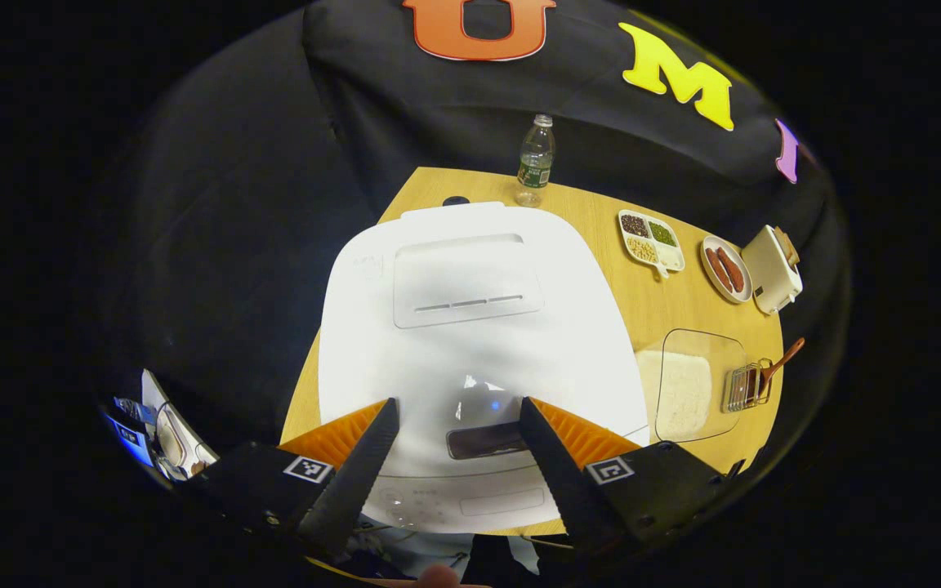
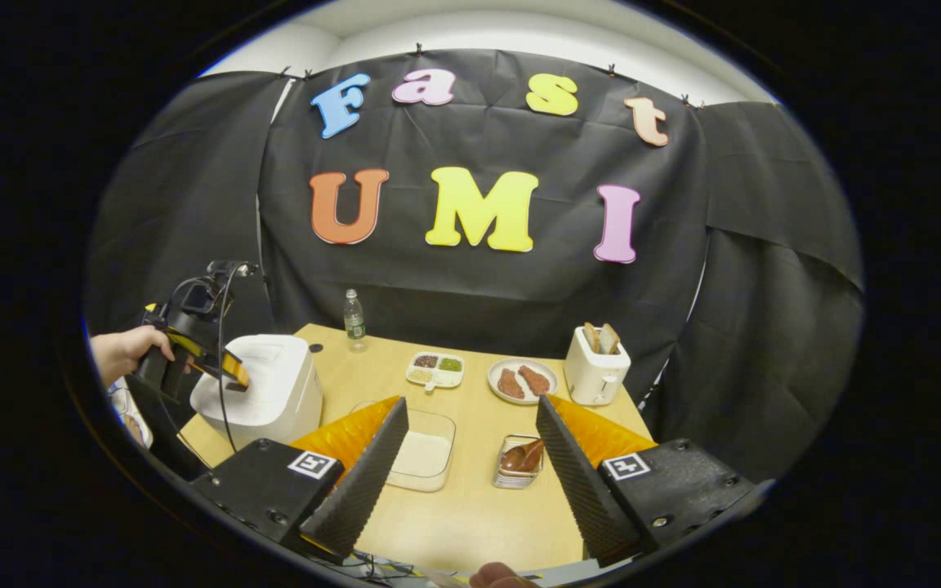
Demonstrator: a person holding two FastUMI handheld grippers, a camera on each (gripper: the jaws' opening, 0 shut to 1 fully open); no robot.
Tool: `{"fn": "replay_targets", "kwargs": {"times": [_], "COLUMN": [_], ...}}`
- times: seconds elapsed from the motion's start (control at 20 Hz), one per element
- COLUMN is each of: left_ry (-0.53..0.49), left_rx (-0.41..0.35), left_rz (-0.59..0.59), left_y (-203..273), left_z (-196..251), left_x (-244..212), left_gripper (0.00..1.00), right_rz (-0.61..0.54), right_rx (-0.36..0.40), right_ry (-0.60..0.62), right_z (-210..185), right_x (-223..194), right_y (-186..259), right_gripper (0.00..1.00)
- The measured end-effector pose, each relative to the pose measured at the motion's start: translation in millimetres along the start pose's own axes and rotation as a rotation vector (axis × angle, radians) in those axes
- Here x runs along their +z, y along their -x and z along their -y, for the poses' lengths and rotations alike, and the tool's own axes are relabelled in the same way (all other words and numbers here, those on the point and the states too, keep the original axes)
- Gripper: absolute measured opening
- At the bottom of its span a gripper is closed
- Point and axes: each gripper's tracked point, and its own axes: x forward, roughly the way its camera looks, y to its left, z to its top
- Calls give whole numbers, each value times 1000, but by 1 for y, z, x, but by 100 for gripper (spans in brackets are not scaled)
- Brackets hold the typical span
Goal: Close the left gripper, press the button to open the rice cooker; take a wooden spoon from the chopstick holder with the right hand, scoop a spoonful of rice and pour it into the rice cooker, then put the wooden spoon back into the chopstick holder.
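Left tongs: apart above the rice cooker; close them, then press its stiff button.
Right tongs: apart; grip the light wooden spoon by its handle.

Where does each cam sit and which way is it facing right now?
Left gripper view: rides the left gripper, above the closed rice cooker, looking steeply down; own open fingers at the bottom.
Right gripper view: rides the right gripper, back from the table, facing the wall; own open fingers, plus a hand holding the left gripper over the cooker.
Shared: cooker, water bottle, rice container, toaster.
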Motion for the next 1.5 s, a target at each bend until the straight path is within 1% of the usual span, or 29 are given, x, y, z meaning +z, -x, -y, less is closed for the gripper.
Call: {"fn": "replay_targets", "kwargs": {"times": [0.25, 0.35, 0.4, 0.5, 0.55, 0.6, 0.65, 0.7, 0.8, 0.85, 0.95, 1.0, 1.05, 1.15, 1.2, 1.35, 1.45, 1.5], "left_ry": [-33, -38, -26, -13, 0, 2, -13, -32, -68, -73, -5, 15, 4, -46, -39, 44, 18, 6], "left_rx": [-4, -2, 0, 5, 17, 25, 63, 84, 130, 108, 44, 27, 24, 48, 43, -8, -12, -11], "left_rz": [31, 35, 31, 65, 109, 179, 269, 376, 577, 553, 376, 302, 238, 193, 168, 56, 50, 50], "left_y": [-2, -1, -1, 3, 7, 16, 26, 40, 68, 63, 50, 40, 33, 24, 23, 16, 12, 9], "left_z": [2, 2, 2, 1, 0, -3, -9, -10, -15, -13, -5, -7, -8, -17, -17, -14, -15, -13], "left_x": [0, 0, 1, 7, 14, 24, 40, 55, 95, 103, 75, 61, 48, 33, 32, 14, 12, 12], "left_gripper": [98, 99, 98, 97, 96, 93, 94, 95, 97, 96, 95, 95, 95, 94, 98, 97, 99, 98], "right_rz": [-10, 3, 10, 21, 29, 39, 57, 75, 88, 83, 96, 106, 116, 117, 107, 75, 55, 45], "right_rx": [14, 15, 11, -1, -8, -17, -27, -43, -41, -39, -44, -51, -57, -61, -54, -43, -39, -32], "right_ry": [-14, -8, -7, -12, -17, -19, -18, -18, -27, -32, -39, -33, -25, -19, -21, -32, -31, -29], "right_z": [-6, -5, -2, 3, 5, 9, 13, 17, 16, 16, 18, 20, 21, 20, 18, 15, 13, 10], "right_x": [-3, 1, 2, 4, 5, 7, 11, 13, 14, 13, 20, 23, 27, 25, 23, 16, 12, 11], "right_y": [1, 5, 6, 8, 11, 13, 15, 16, 17, 18, 23, 26, 29, 29, 28, 23, 20, 19], "right_gripper": [100, 100, 100, 100, 100, 100, 100, 100, 100, 100, 100, 100, 100, 100, 100, 100, 100, 100]}}
